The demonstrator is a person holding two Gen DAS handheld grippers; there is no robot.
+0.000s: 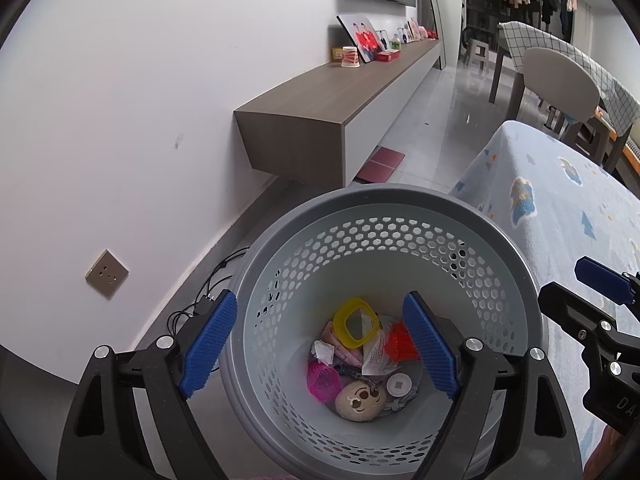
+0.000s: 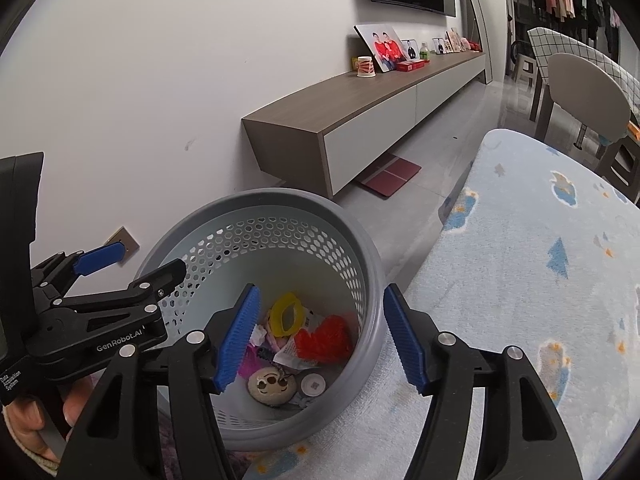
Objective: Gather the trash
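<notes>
A grey perforated trash basket [image 1: 280,232] stands on the floor beside the cloth-covered table; it also shows in the right wrist view [image 2: 372,256]. Inside lie a yellow ring [image 1: 356,322], a red mesh piece [image 1: 400,344], a pink mesh piece [image 1: 322,380], a beige face-printed ball [image 1: 360,400], a white wrapper [image 1: 376,356] and a white disc [image 1: 398,385]. My left gripper [image 1: 320,340] is open and empty above the basket's mouth. My right gripper [image 2: 320,340] is open and empty over the basket's right rim. Each gripper shows in the other's view: the right [image 1: 576,288], the left [image 2: 132,264].
A table with a pale blue patterned cloth [image 2: 540,260] lies to the right. A low wall cabinet [image 1: 340,92] carries photos and a cup. A wall socket [image 1: 107,273] and black cables [image 1: 208,300] are left of the basket. A chair [image 1: 560,80] stands beyond.
</notes>
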